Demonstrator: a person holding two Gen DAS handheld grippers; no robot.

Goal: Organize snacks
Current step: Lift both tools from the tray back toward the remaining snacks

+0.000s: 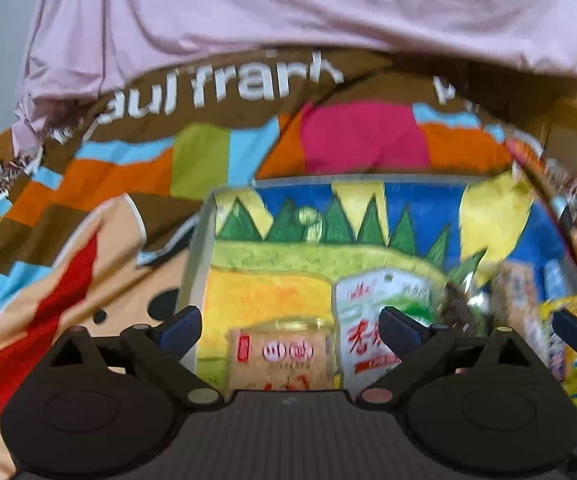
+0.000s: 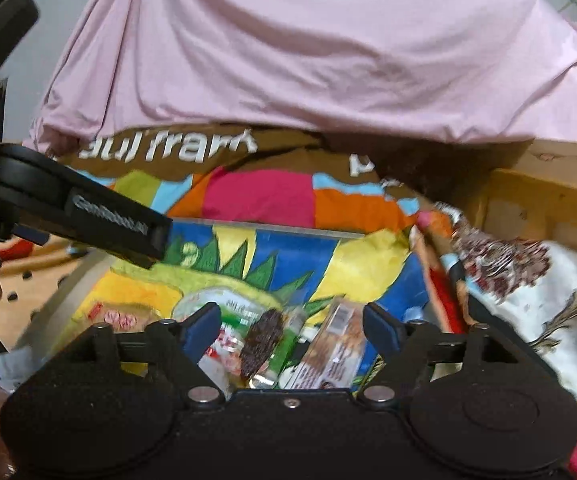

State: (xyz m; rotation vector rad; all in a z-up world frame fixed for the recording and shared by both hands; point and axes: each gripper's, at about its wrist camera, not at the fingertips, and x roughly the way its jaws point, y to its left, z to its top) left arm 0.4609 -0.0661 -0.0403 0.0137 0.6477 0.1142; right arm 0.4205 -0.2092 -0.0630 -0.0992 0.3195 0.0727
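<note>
A shallow box with a bright painted lining holds snacks on a patterned blanket. In the left wrist view my left gripper is open over a tan packet with red print and a white and green packet. In the right wrist view my right gripper is open and empty above a dark brown wrapped bar, a long brown and white packet and the white and green packet. The box shows there too. The left gripper's body crosses the upper left.
A pink sheet covers the back. A colourful blanket with white lettering lies under the box. A wooden frame stands at the right. A white patterned cloth lies at the right. More packets lie at the box's right side.
</note>
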